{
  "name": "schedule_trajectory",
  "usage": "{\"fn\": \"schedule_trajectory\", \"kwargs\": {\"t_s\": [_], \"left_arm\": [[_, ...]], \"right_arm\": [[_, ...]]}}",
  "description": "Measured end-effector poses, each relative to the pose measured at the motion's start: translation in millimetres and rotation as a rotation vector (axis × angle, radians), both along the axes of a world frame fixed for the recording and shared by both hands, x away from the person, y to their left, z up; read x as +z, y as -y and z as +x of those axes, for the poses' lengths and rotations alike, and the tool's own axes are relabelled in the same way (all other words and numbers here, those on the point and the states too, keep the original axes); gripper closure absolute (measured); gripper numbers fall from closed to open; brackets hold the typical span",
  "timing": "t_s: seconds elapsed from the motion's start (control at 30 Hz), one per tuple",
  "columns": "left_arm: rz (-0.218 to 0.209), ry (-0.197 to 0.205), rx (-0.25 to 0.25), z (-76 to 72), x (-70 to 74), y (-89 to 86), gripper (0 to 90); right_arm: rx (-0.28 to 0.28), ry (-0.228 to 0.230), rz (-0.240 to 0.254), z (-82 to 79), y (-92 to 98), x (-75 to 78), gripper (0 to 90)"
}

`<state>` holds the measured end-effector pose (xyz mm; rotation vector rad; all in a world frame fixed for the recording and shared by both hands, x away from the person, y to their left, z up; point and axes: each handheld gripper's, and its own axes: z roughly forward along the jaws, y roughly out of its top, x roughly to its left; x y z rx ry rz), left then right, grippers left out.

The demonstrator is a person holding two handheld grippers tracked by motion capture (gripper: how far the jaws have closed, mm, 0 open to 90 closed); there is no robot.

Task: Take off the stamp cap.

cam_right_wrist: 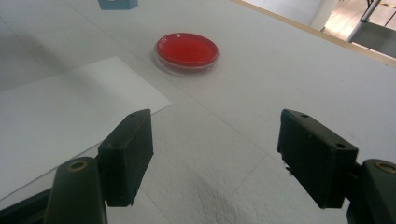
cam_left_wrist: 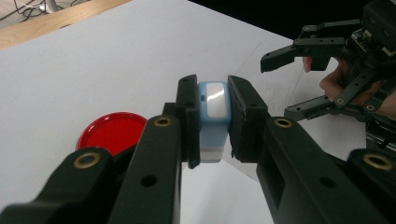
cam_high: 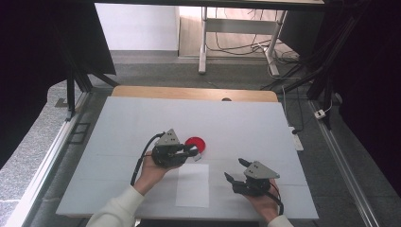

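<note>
Left gripper view: unlabelled blue block (cam_left_wrist: 214, 119) clamped.

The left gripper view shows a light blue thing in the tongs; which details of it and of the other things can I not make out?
- Light blue block: sides covered by the left tongs; in the right gripper view, cut by the top edge.
- Red dish: near part hidden behind the tong arm; contents unclear.
- White sheet: cut by the left edge.

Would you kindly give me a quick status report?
Left gripper shut on light blue block. Right gripper open, empty. Red dish and white sheet on table, nothing blocking.
</note>
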<state>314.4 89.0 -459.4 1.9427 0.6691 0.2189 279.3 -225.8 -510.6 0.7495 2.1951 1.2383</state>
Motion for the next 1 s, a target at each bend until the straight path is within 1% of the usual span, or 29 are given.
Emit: {"fn": "schedule_trajectory", "kwargs": {"t_s": [0.2, 0.23, 0.33, 0.57, 0.77, 1.0], "left_arm": [[0.001, -0.002, -0.003, 0.0, -0.5, 1.2, 75.0], [0.000, -0.003, -0.003, -0.1, -0.7, 1.3, 75.0], [-0.001, -0.003, -0.003, 0.0, -0.7, 1.2, 75.0], [0.000, -0.002, -0.006, -0.2, -0.7, 2.3, 75.0], [-0.004, -0.002, -0.006, -0.7, -0.5, 2.9, 75.0], [-0.007, -0.002, -0.006, -0.5, -0.5, 2.7, 75.0]], "right_arm": [[0.018, -0.001, 0.006, 0.7, -8.0, 0.4, 26.3], [0.021, 0.003, 0.002, 0.9, -9.4, 0.5, 26.3], [0.027, -0.003, -0.004, 1.2, -13.1, 0.0, 26.4], [0.044, -0.008, 0.000, 2.2, -23.0, -1.0, 26.5], [0.065, -0.010, -0.008, 2.8, -32.2, -2.5, 26.6], [0.069, -0.008, -0.011, 4.0, -39.5, -3.5, 26.9]]}}
